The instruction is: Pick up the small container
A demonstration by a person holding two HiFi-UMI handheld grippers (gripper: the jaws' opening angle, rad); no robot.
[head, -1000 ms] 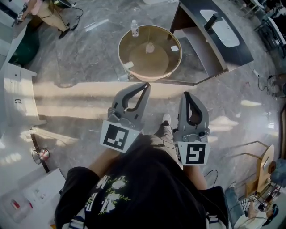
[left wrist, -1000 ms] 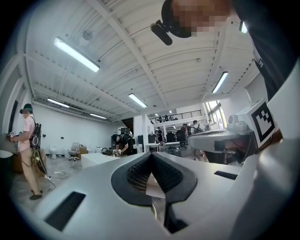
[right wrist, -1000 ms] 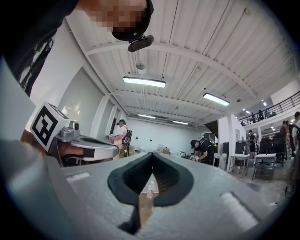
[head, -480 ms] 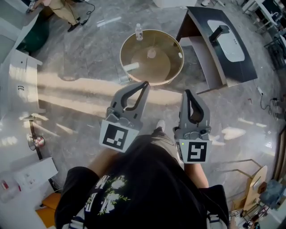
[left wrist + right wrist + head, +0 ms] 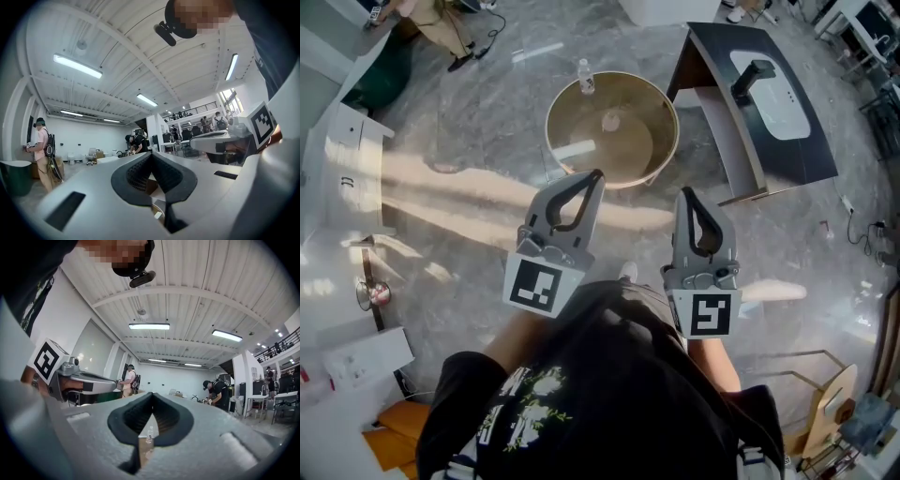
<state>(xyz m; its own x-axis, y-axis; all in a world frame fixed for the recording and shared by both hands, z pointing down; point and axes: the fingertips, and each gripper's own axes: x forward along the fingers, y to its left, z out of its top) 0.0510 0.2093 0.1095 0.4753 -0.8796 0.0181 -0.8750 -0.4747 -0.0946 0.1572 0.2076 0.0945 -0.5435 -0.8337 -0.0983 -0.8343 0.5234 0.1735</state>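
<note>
While left gripper (image 5: 594,175), right gripper (image 5: 685,194) closed, small container (image 5: 612,120) well ahead.

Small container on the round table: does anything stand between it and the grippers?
Nothing visible does. The left gripper and right gripper are short of the round table; the small container sits near its middle.

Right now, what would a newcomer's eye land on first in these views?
Two grey grippers fill the middle of the head view. The left gripper and right gripper are held side by side, both shut and empty, aimed toward a round tan table just ahead. On it stand a clear bottle at the far rim and a small pale object near the middle. A dark desk sits to the table's right.
</note>
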